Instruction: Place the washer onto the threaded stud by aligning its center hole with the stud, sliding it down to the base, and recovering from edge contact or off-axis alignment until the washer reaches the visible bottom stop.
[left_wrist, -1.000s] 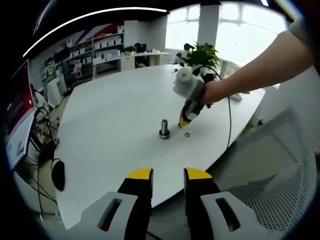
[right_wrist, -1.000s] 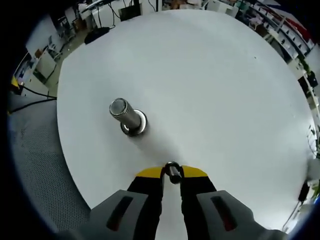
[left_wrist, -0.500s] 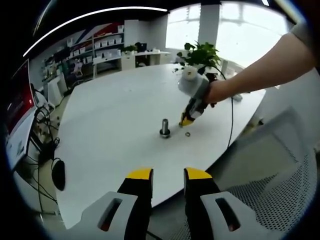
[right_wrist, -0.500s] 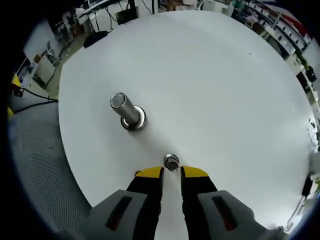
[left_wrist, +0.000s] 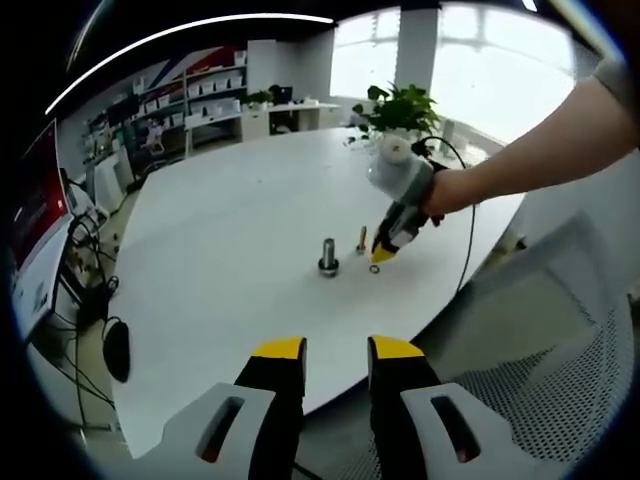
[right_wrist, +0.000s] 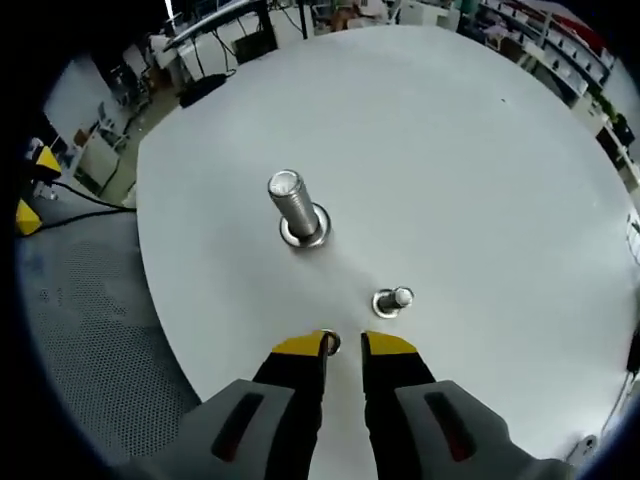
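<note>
The large threaded stud (right_wrist: 296, 207) stands upright on the white round table (right_wrist: 450, 150), with a flange at its base; it also stands mid-table as the stud (left_wrist: 328, 255). A small washer (right_wrist: 331, 343) lies flat on the table against the inner tip of my right gripper (right_wrist: 344, 344), whose jaws stand a narrow gap apart with nothing clamped between them. From the other side, the right gripper (left_wrist: 388, 249) hovers just over the washer (left_wrist: 374, 268), right of the stud. My left gripper (left_wrist: 336, 348) is open and empty, held off the table's near edge.
A small bolt (right_wrist: 393, 299) stands upright on the table between the washer and the stud, and is the thin bolt (left_wrist: 362, 238) here. A person's arm (left_wrist: 530, 140) reaches in from the right. A mesh chair (left_wrist: 560, 370) sits beside the table, and a plant (left_wrist: 400, 105) stands at the far edge.
The right gripper let go of the small bolt, which now stands on the table, and drew back toward the table edge. The washer now lies at its fingertips. The left gripper stayed still.
</note>
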